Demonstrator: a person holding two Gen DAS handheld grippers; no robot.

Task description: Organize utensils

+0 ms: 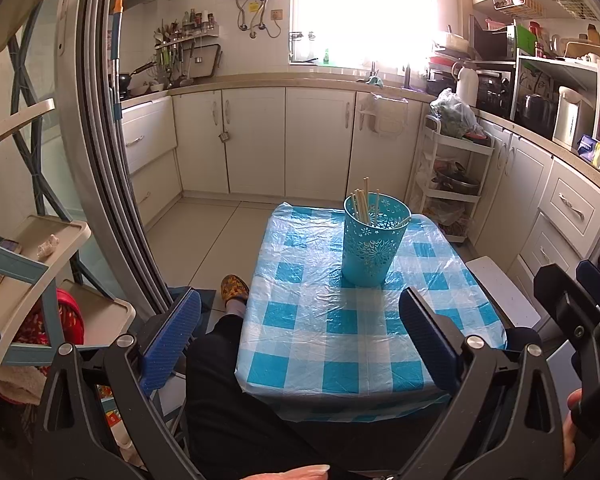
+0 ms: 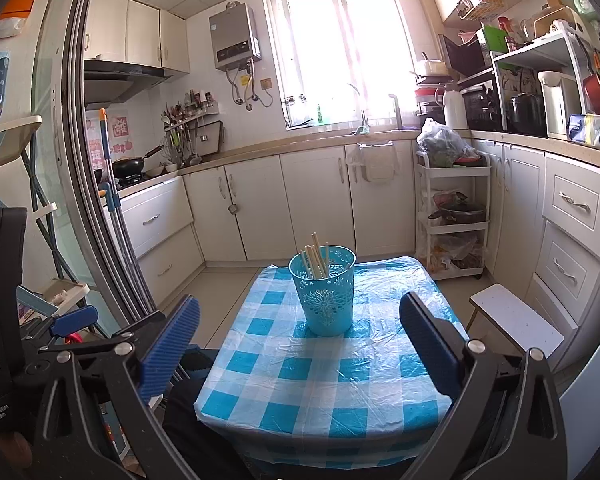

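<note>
A teal perforated holder [image 1: 374,242] stands upright on a small table with a blue and white checked cover [image 1: 340,332]. Several pale wooden chopsticks [image 1: 364,204] stand inside it. The holder also shows in the right wrist view [image 2: 325,290], with the chopsticks [image 2: 316,260] leaning in it. My left gripper [image 1: 300,332] is open and empty, held back over the near part of the table. My right gripper [image 2: 300,340] is open and empty, also short of the holder. The right gripper shows at the right edge of the left wrist view [image 1: 580,312].
White kitchen cabinets [image 1: 260,140] line the back and right walls. A white rolling rack [image 2: 454,216] with pots stands beyond the table on the right. A small white stool [image 2: 516,314] is at the table's right. A sliding door frame [image 1: 100,140] and a shelf [image 1: 32,240] are on the left.
</note>
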